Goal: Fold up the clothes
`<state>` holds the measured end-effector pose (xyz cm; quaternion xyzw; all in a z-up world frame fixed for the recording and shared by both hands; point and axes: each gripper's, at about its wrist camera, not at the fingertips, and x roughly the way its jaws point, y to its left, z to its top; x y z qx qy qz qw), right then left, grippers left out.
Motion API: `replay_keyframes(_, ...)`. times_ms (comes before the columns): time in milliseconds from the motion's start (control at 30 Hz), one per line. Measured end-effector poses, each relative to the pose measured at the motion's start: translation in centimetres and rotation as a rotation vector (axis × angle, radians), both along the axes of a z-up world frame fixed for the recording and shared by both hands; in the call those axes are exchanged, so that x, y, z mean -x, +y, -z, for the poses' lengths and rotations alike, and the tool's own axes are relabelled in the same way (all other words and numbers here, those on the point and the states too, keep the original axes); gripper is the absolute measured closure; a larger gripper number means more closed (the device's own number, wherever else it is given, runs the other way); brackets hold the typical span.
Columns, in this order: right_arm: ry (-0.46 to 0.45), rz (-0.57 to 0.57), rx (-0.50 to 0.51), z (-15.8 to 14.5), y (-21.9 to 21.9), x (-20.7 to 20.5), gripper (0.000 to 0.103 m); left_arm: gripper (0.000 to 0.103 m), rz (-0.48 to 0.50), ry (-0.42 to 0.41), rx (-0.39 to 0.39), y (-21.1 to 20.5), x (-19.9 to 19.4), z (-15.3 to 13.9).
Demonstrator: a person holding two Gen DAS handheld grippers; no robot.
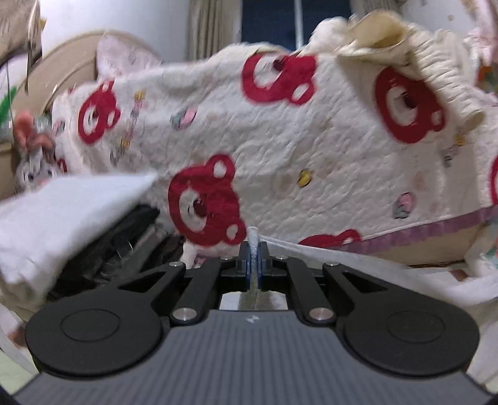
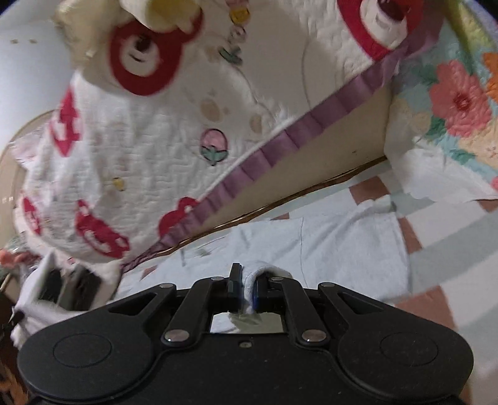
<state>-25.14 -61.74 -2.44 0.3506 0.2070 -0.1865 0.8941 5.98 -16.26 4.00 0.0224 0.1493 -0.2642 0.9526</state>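
Pinching a thin ridge of white cloth, the left gripper (image 1: 253,249) has its jaws closed tight on the white garment (image 2: 342,246), with a small tuft poking up just past the fingertips. The right gripper (image 2: 247,282) is likewise clamped on a thicker fold of that same garment, its jaws held slightly apart by the cloth between them.

The garment spreads flat ahead of the right gripper on a checked sheet (image 2: 451,249) of pink, grey and white squares. Its far edge lies just beside the wooden bed edge (image 2: 311,183), and its right edge shows as a clean line against the checks, with bare sheet beyond it.

Above the bed edge hangs 1 quilt (image 1: 280,149), white with red bear faces and a purple ruffled trim (image 2: 295,134) along its lower border. At least 6 bear faces show in the left view, several blurred. A floral blanket (image 2: 460,93) sits right of the quilt.

Left of the quilt's lower corner, 1 white folded piece (image 1: 62,215) rests on top of dark clothing (image 1: 124,246), close to the left gripper. A curtain (image 1: 214,25) and dark window stand behind the quilt.
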Motion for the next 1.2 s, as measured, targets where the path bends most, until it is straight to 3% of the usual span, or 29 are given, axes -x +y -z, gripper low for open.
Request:
replay_keyframes(167, 0.085, 0.038, -0.016, 2.4, -2.9, -6.2, 0.094, 0.100, -0.048, 0.087, -0.055, -3.2, -6.6, 4.7)
replay_keyframes(433, 0.222, 0.098, -0.041, 6.1, -7.5, -16.1, 0.094, 0.100, 0.038, 0.087, -0.144, -8.0, -12.0, 8.5)
replay_keyframes(633, 0.211, 0.053, -0.026, 6.0, -9.7, -18.3, 0.094, 0.100, 0.048, 0.131, -0.097, -9.5, -16.6, 8.8)
replay_keyframes(900, 0.214, 0.002, -0.010, 6.7, -11.9, -21.2, 0.095, 0.100, -0.010, 0.233, -0.014, -11.2, -20.8, 11.7)
replay_keyframes(1067, 0.255, -0.010, -0.027, 7.2, -13.4, -22.4, 0.095, 0.100, 0.020, 0.202, -0.069, -13.9, -22.0, 11.7)
replay_keyframes(1200, 0.277, -0.015, -0.113, 8.4, -15.1, -22.4, 0.095, 0.100, 0.007, 0.250, -0.084, -14.6, -23.0, 13.1)
